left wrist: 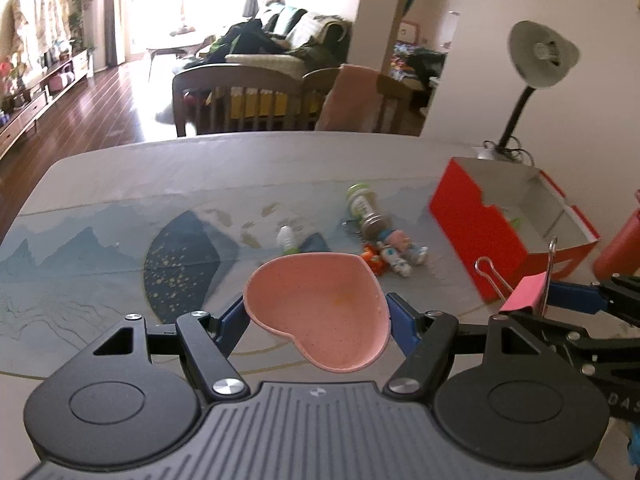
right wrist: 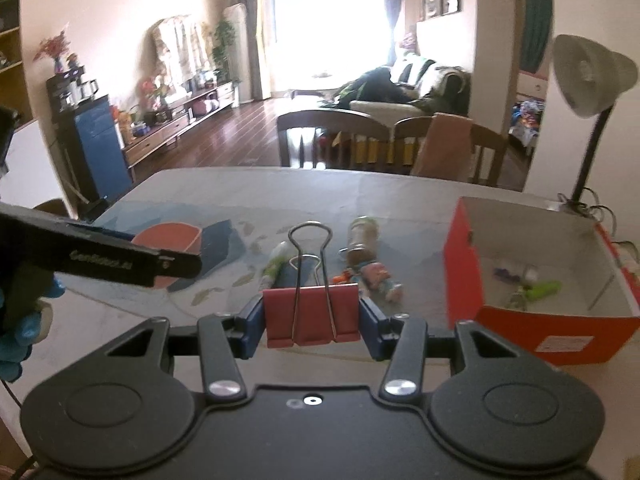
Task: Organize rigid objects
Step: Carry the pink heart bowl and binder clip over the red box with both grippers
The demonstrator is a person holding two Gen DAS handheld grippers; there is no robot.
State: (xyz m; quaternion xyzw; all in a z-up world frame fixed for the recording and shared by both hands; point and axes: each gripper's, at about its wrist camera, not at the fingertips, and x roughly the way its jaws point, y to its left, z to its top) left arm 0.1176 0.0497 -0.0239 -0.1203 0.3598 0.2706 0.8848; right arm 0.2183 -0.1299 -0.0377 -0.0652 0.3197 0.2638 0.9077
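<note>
Our left gripper (left wrist: 316, 314): jaws clamped on a heart-shaped dish (left wrist: 318, 312). Our right gripper (right wrist: 311, 322): jaws clamped on a binder clip (right wrist: 311, 314).

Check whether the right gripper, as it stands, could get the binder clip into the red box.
Probably yes. The right gripper is shut on the binder clip, and the red box sits open-topped just to its right, with nothing visible between them.

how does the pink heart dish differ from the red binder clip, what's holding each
The pink heart-shaped dish is wide, shallow and plastic-looking, gripped by the left tongs. The red metal binder clip is small and boxy with wire handles pointing away from the camera, gripped by the right tongs. Both are held above the patterned table.
</note>
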